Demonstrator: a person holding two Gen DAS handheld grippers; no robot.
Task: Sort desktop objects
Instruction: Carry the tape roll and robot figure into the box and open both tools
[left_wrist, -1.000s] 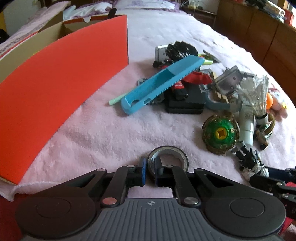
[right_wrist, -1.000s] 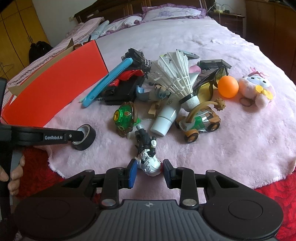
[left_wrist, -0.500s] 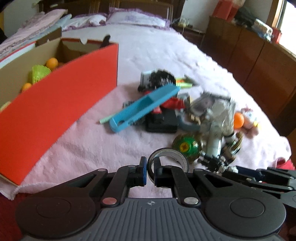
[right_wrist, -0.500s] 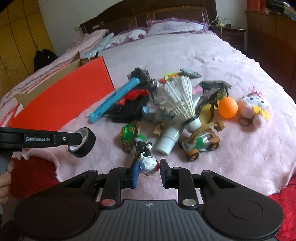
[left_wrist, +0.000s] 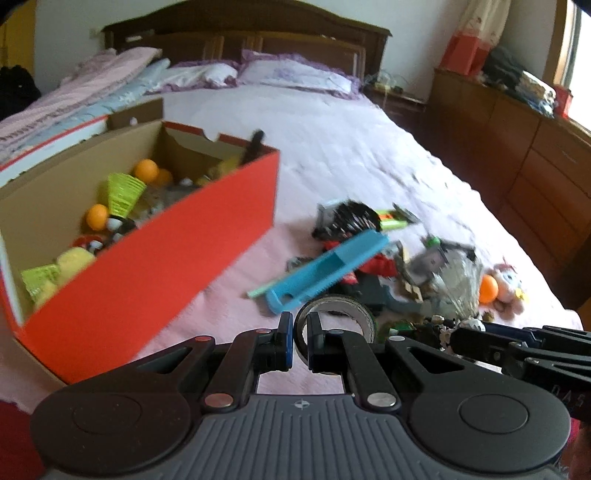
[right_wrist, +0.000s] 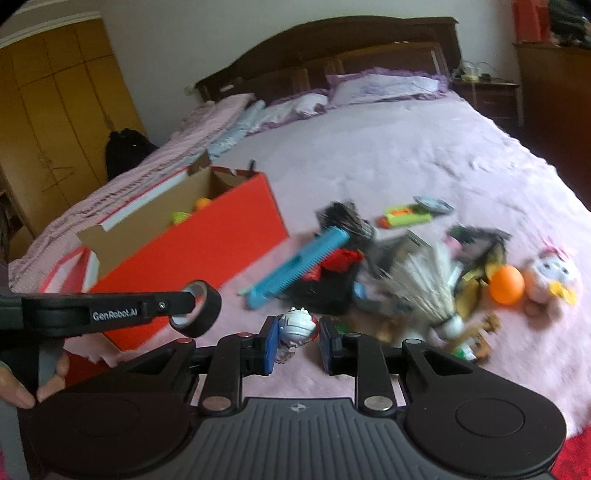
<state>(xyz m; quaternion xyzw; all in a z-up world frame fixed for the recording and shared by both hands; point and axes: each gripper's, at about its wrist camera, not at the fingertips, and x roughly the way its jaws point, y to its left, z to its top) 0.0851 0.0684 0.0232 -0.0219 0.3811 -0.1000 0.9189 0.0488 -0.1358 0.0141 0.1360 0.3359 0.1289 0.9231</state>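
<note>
My left gripper (left_wrist: 300, 332) is shut on the wall of a black tape roll (left_wrist: 341, 314) and holds it in the air above the bed; the roll also shows in the right wrist view (right_wrist: 201, 308). My right gripper (right_wrist: 297, 339) is shut on a small silver and red toy figure (right_wrist: 298, 326), lifted off the blanket. A red cardboard box (left_wrist: 155, 251) with orange balls, green shuttlecocks and plush inside stands open to the left; it also shows in the right wrist view (right_wrist: 207, 247). The pile of loose objects (right_wrist: 388, 266) lies on the pink blanket.
The pile holds a blue comb-like tool (right_wrist: 295, 266), a white shuttlecock (right_wrist: 428, 288), an orange ball (right_wrist: 506, 285), a plush toy (right_wrist: 552, 275) and a green toy gun (right_wrist: 406, 216). Pillows and a headboard lie beyond. A wooden dresser (left_wrist: 517, 147) stands at the right.
Both grippers have risen from the blanket, the left with the tape roll and the right with the toy figure. The inside of the box has come into view.
</note>
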